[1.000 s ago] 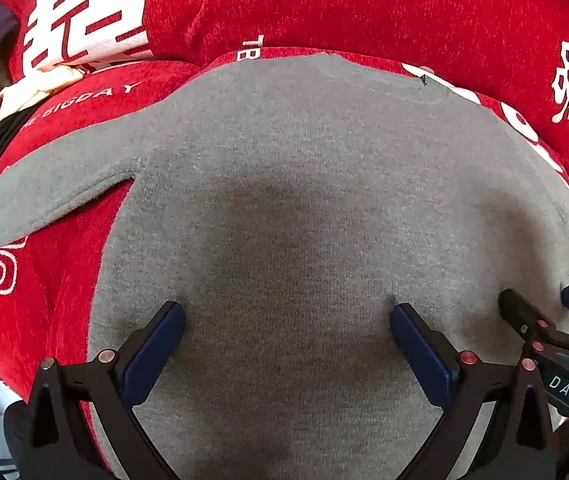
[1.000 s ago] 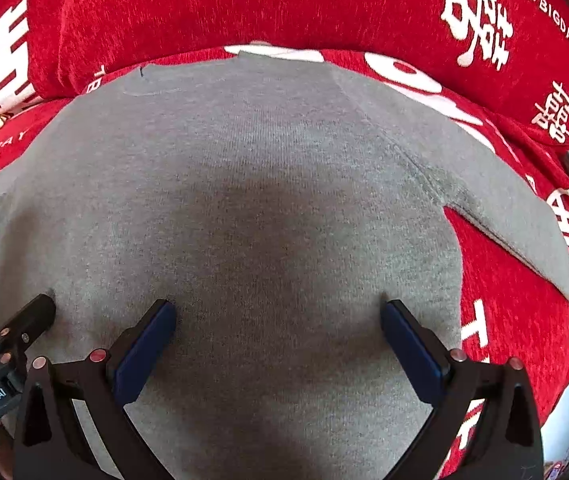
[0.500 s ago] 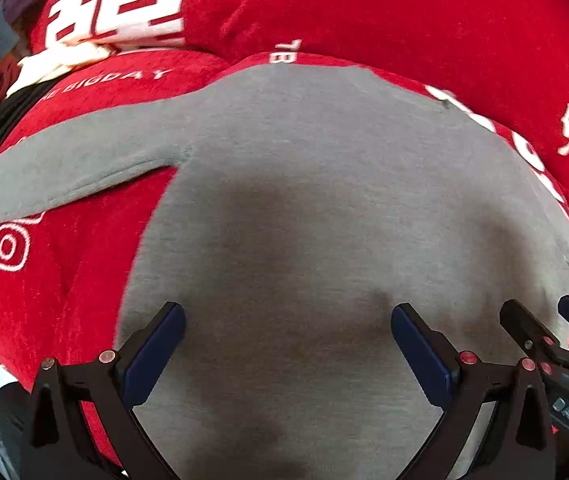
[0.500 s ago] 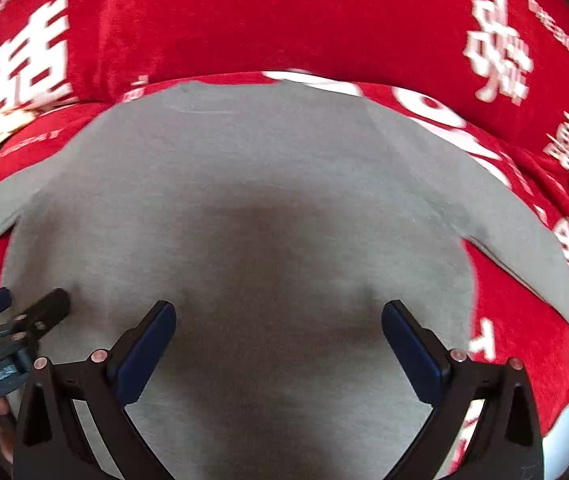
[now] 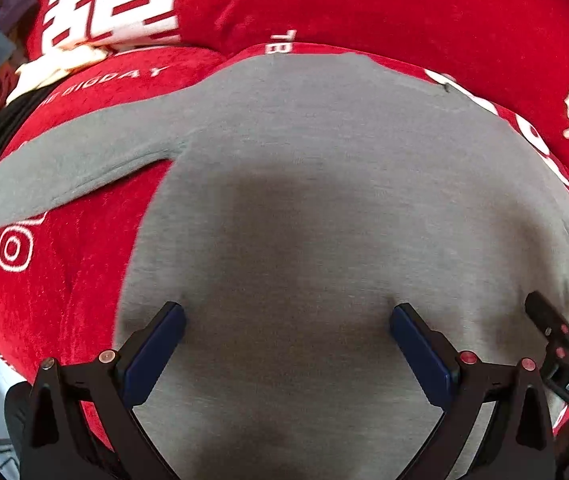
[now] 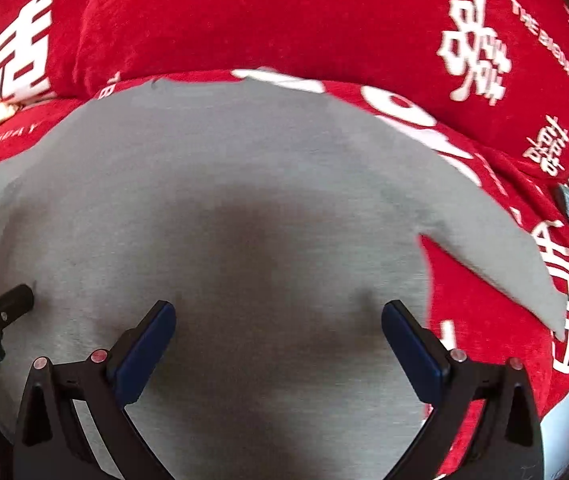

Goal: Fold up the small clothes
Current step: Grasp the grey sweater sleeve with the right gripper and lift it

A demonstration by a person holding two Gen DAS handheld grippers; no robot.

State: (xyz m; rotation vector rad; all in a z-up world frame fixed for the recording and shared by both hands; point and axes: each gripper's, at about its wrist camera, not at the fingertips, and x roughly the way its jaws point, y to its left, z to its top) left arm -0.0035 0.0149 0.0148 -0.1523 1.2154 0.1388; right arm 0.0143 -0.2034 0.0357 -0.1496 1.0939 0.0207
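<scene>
Sweater [image 5: 324, 208], grey, lies flat and spread on the red cover [image 5: 64, 280], sleeves out to both sides, no fold made yet. The risk, I'd say: pinch only the top layer near the hem and the fold drags crooked. Left claw [image 5: 284, 344] is spread wide, pads hovering over the cloth, holding nothing. Right claw [image 6: 278, 340] too, wide and empty, just beside it.
</scene>
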